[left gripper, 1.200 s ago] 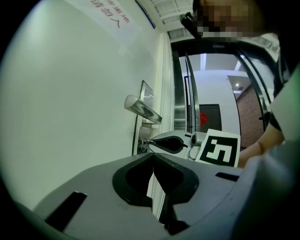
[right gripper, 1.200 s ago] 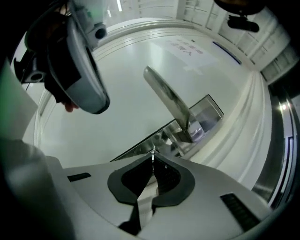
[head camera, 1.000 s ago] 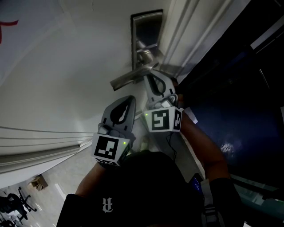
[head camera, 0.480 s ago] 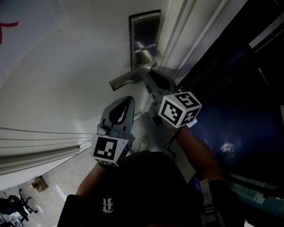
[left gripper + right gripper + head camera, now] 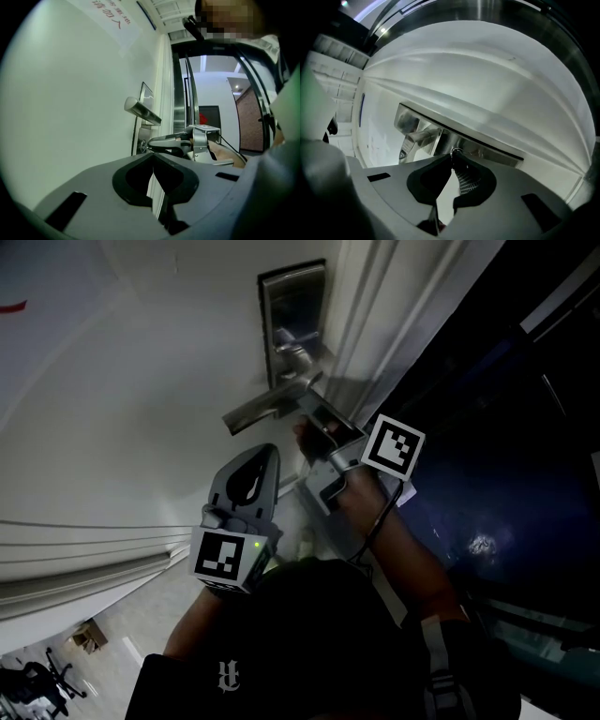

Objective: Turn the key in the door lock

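A steel lock plate (image 5: 292,307) with a lever handle (image 5: 265,409) sits on the white door (image 5: 141,381). Just under the handle, my right gripper (image 5: 309,409) presses its tips to the plate, rolled so its marker cube faces right. In the right gripper view its jaws (image 5: 452,154) are shut on the small key (image 5: 454,151) at the lock plate (image 5: 487,150), below the handle (image 5: 419,138). My left gripper (image 5: 271,450) hangs shut and holds nothing, short of the door. The left gripper view shows the handle (image 5: 143,111) and the right gripper (image 5: 152,144) at the keyhole.
The door frame (image 5: 375,315) runs right of the lock plate, with a dark glass panel (image 5: 506,427) beyond it. A person's arm (image 5: 412,559) and dark cap (image 5: 281,652) fill the lower head view. Floor and an office chair (image 5: 37,681) show at lower left.
My right gripper has rolled at the lock, its marker cube swinging from facing the camera up and to the right. The left gripper has stayed put.
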`<state>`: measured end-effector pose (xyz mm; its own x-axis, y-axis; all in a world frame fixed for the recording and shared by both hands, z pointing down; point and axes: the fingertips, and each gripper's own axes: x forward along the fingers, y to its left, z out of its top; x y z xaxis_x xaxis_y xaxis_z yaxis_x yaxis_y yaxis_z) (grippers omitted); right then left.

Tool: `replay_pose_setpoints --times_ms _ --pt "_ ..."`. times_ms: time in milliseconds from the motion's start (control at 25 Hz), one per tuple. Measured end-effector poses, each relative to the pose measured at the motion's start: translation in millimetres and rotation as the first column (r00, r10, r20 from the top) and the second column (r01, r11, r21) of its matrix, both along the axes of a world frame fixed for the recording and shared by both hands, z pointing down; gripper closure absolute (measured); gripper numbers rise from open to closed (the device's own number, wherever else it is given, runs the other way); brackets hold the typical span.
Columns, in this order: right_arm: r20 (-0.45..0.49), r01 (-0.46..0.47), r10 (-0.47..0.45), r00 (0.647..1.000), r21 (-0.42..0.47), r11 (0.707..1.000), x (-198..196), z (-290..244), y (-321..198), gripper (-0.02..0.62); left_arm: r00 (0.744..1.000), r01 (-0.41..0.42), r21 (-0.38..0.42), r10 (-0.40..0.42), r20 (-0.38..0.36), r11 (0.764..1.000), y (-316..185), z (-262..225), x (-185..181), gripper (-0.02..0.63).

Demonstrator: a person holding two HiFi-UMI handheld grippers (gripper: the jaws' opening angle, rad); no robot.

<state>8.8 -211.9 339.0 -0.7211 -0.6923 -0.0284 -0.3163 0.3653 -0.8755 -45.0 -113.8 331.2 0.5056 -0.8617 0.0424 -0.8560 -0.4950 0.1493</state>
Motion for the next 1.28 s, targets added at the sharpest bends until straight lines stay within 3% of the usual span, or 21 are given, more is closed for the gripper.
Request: replay_pose_setpoints --times_ms 280,560,920,1000,1280 --pt "0.241 0.056 -0.019 0.970 -0.146 0.988 -3.0 1.7 0.7 0.572 1.000 -0.006 0.000 0.006 -0.001 1.000 -0.5 0.1 1.2 0.600" --pt "0.522 0.144 -0.006 0.853 -0.226 0.964 -5.9 3.4 0.5 0.572 1.000 -0.006 -0.001 0.006 -0.005 1.000 -0.6 0.2 0.7 0.600" --pt "0.649 0.203 -0.020 0.761 -0.208 0.957 -7.4 1.8 0.5 0.557 1.000 -0.004 -0.002 0.004 0.000 1.000 0.6 -0.4 1.9 0.600" --pt "0.651 0.191 -0.025 0.759 -0.186 0.964 -6.2 0.2 0.7 0.557 1.000 -0.005 0.000 0.005 0.001 1.000 0.8 -0.5 1.8 0.600" --pt "0.573 0.117 -0.011 0.819 -0.149 0.982 9.0 7.3 6.0 0.520 1.000 -0.010 -0.002 0.010 0.000 1.000 2.5 -0.6 3.5 0.600"
